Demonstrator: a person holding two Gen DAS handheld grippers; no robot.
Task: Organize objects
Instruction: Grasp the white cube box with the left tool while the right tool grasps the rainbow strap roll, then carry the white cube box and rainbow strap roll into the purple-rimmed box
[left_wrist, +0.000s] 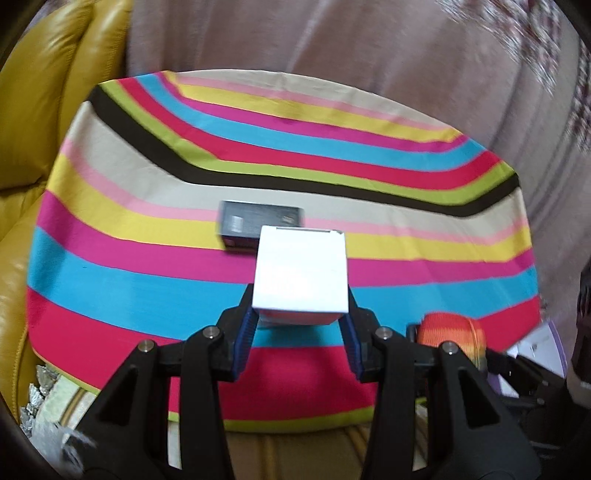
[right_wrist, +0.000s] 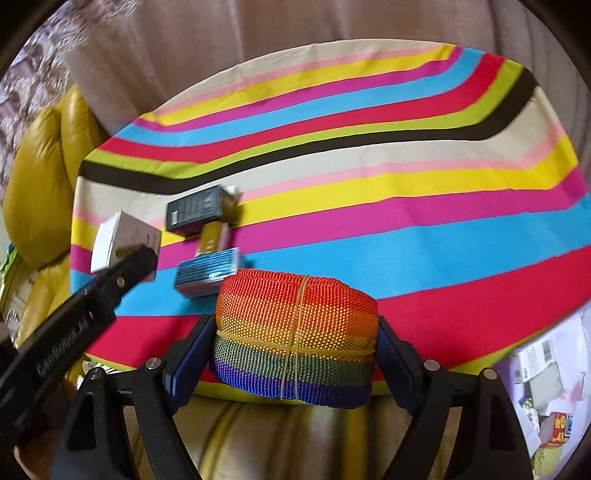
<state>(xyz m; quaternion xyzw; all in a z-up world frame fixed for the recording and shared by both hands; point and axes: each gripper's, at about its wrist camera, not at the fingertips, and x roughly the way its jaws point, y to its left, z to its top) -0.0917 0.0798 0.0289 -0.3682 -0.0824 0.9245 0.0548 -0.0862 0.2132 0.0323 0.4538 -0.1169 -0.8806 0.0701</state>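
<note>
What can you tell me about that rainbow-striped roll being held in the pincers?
The rainbow roll looks like coiled woven webbing, a mesh-textured band striped red, orange, yellow, green, blue and purple from top to bottom. Thin yellowish rubber bands cross it, one upright and one level, keeping it wound. It sits clamped between the blue-padded fingers of the right gripper, held at the near edge of the striped cloth. From the left camera only its orange-red top peeks out.

obstacles: boxes (right_wrist: 201, 236) clustered left | free: striped cloth (right_wrist: 406, 184) right
</note>
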